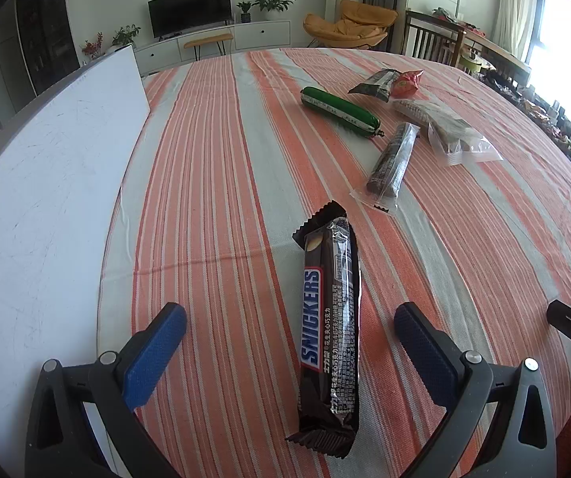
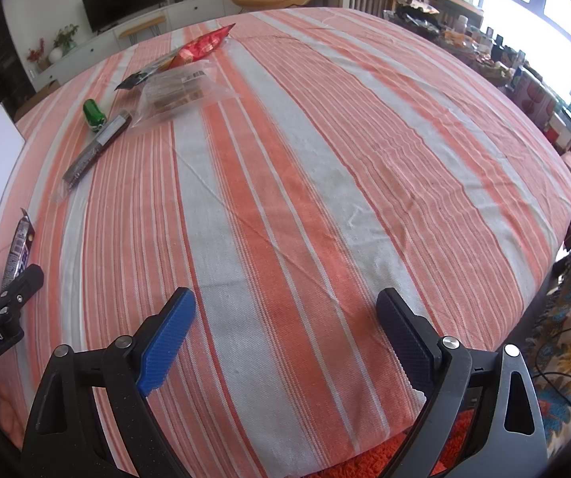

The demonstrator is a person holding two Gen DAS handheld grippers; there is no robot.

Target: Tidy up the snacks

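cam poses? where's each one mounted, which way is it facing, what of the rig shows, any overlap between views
Left wrist: on the left gripper, angled down the striped tablecloth; open jaws straddle the Snickers bar; right gripper's tip at right edge.
Right wrist: on the right gripper, open over bare cloth; left gripper at left edge.
Shared: Snickers, green sausage, dark stick pack, clear bag, TV.

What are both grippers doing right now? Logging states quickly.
Left gripper: open, holding nothing; the Snickers bar lies loose between its fingers.
Right gripper: open, empty, over the striped tablecloth.
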